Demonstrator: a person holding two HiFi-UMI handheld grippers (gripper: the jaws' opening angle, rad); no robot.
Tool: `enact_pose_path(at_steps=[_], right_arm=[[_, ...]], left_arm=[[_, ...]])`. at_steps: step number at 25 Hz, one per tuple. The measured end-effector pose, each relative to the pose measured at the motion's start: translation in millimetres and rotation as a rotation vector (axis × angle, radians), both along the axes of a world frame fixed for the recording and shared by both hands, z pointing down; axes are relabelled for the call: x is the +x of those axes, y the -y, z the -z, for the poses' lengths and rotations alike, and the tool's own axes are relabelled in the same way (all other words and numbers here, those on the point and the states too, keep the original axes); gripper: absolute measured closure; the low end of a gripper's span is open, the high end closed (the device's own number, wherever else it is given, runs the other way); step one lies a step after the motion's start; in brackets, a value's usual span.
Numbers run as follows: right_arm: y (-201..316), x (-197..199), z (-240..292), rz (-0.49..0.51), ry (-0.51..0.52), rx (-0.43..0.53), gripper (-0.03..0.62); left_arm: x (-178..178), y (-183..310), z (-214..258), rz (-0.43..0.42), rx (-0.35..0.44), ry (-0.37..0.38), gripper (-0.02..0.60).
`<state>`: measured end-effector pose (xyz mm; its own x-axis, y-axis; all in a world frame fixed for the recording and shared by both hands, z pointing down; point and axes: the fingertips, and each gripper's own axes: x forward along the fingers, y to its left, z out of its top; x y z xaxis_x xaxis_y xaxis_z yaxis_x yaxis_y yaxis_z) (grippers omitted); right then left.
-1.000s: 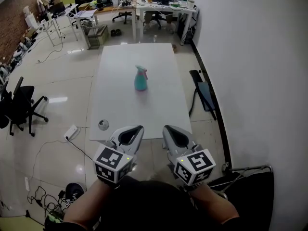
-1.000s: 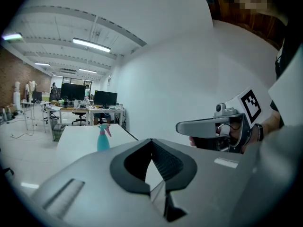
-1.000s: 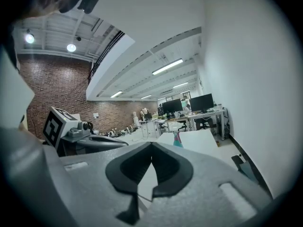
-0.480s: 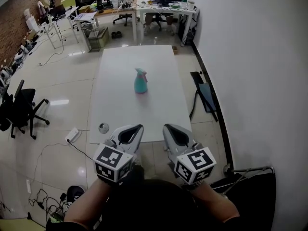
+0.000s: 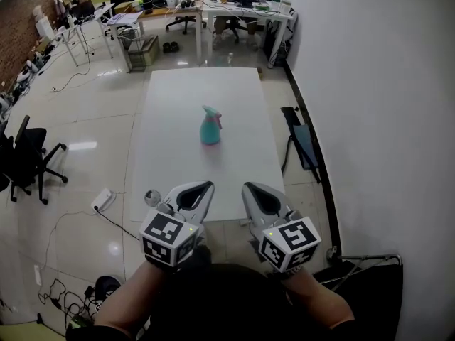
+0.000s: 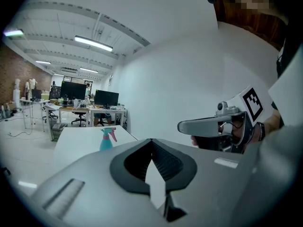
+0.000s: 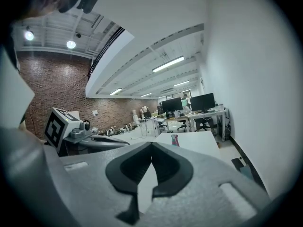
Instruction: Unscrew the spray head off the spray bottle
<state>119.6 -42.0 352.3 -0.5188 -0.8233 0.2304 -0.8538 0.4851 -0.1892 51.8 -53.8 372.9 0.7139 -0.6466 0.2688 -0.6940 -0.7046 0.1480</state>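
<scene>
item: spray bottle, teal body, pink spray head seated on top.
location: upright near the middle of the white desk, nothing touching it, well apart from both tools.
left tool: jaws closed together with nothing between them. it is held at the near edge of the desk and aimed toward the bottle.
right tool: jaws likewise closed and empty. it sits beside the left tool at the same edge, aimed the same way.
other: small round grey object at the near left corner of the desk, just beside the left tool. what it is cannot be told.
step in hand (judged): the approach. no grasp has been made and the spray head is not yet loosened.
next move calls for (judged): carry both tools forward over the desk and open their jaws. one clamps the bottle's body so it cannot turn, and the other closes on the collar under the spray head, ready to twist.
caution (judged): the bottle looks light and tall, so a nudge before the body is held could tip it.
</scene>
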Motion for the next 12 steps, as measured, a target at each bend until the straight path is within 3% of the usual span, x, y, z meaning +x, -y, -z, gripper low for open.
enact_pose_path(at_steps=[12], right_arm=[[61.5,-9.8,0.6,-0.011,-0.036,-0.025,0.602]], left_arm=[[-6.3,63.1,-10.3,-0.019,-0.031,-0.017,0.566]])
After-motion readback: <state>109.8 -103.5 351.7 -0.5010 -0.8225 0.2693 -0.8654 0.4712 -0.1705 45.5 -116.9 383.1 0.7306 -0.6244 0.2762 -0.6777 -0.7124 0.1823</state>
